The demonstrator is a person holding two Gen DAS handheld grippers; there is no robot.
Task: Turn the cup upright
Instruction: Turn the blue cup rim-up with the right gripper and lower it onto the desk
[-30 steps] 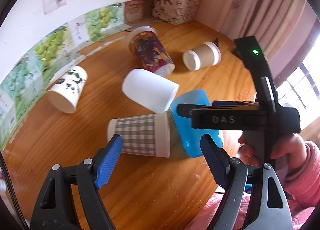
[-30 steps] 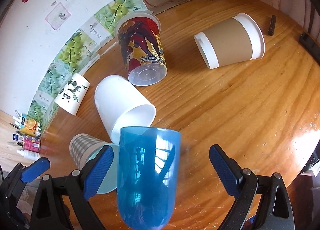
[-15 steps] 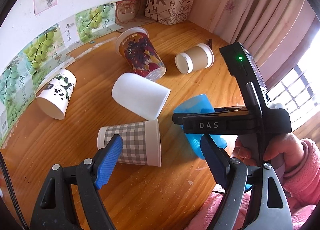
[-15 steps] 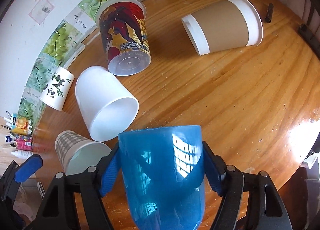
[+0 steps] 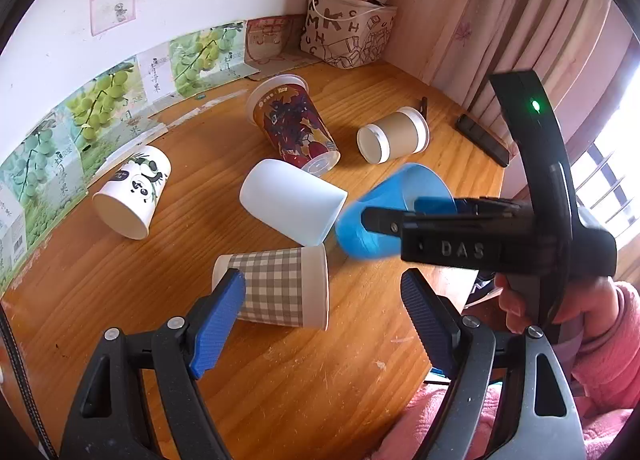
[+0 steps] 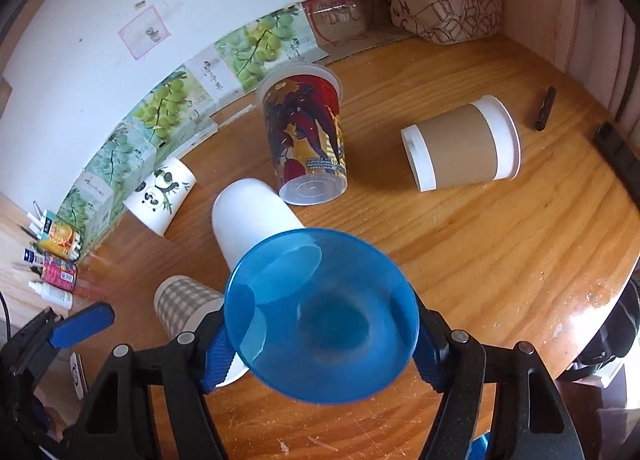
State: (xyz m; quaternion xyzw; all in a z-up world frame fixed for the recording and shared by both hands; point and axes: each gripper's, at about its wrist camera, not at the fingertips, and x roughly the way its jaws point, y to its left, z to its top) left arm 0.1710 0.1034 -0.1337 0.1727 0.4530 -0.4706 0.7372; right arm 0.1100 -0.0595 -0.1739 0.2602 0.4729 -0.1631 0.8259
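Observation:
My right gripper [image 6: 320,356] is shut on a translucent blue cup [image 6: 320,316], held off the wooden table with its mouth tilted toward the camera. In the left wrist view the blue cup [image 5: 372,215] hangs tilted in the right gripper [image 5: 404,215] above the table. My left gripper [image 5: 320,300] is open and empty, just in front of a grey checked paper cup [image 5: 280,284] that lies on its side. A white cup [image 5: 292,203] lies on its side beside it.
A panda cup [image 5: 134,191], a red patterned plastic cup [image 5: 292,127] and a brown-sleeved cup [image 5: 394,135] lie on their sides farther back. A lettered bag [image 5: 344,35] stands in the far corner. A black bar [image 5: 484,139] lies near the table's right edge.
My right gripper closed on the blue cup, lifted it off the table and turned it so its mouth now faces the camera. My left gripper pulled back a little and stayed open.

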